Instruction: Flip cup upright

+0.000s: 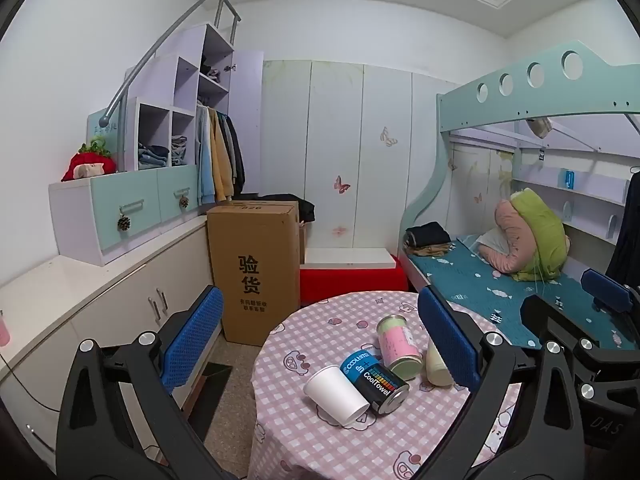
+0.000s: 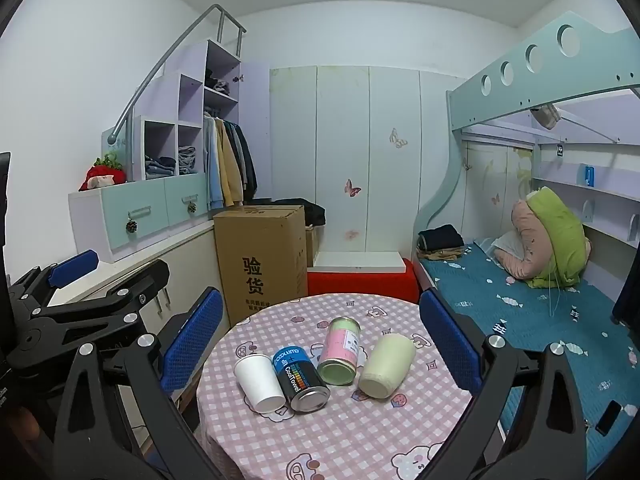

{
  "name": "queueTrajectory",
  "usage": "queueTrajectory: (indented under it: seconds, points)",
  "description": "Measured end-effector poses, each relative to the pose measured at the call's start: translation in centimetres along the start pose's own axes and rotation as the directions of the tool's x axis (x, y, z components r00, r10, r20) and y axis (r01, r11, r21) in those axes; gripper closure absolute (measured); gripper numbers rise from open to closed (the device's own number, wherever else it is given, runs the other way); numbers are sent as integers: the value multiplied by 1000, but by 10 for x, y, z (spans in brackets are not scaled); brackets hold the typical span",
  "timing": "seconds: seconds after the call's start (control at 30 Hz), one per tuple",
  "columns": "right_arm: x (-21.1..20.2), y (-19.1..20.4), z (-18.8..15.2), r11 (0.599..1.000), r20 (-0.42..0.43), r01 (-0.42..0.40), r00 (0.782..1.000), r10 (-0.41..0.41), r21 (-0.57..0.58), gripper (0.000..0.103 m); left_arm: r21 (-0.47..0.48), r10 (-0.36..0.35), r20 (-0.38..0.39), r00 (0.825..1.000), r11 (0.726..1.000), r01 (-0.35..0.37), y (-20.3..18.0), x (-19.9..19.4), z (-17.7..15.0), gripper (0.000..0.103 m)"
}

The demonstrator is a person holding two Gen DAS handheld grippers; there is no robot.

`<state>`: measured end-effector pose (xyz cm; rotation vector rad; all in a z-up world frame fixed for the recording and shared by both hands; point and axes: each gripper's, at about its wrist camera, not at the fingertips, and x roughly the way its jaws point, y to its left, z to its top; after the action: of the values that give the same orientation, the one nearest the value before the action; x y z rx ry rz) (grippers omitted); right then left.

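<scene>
Several containers lie on their sides on a round table with a pink checked cloth (image 1: 320, 448) (image 2: 340, 440). From left: a white paper cup (image 1: 336, 394) (image 2: 260, 378), a black and blue CoolTowel can (image 1: 374, 382) (image 2: 300, 376), a pink and green can (image 1: 398, 346) (image 2: 340, 350), and a cream cup (image 1: 436, 364) (image 2: 388, 366). My left gripper (image 1: 320, 344) is open and empty, held above the table's left side. My right gripper (image 2: 320, 344) is open and empty, above the near edge. Each gripper shows at the side of the other's view.
A tall cardboard box (image 1: 256, 272) (image 2: 262, 260) stands on the floor behind the table. A red bench (image 2: 360, 280) sits by the wardrobe. A low cabinet (image 1: 100, 300) runs along the left; a bunk bed (image 2: 540, 312) lies to the right.
</scene>
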<state>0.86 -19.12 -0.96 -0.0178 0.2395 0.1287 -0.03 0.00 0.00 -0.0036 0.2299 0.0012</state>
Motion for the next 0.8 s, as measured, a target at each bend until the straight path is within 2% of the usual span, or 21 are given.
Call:
queueTrajectory:
  seconds: [0.8]
  points:
    - [0, -2, -5, 1000, 2, 3, 1000, -3, 2, 8, 1, -3, -2, 1000, 1000, 3, 2, 0, 0, 5]
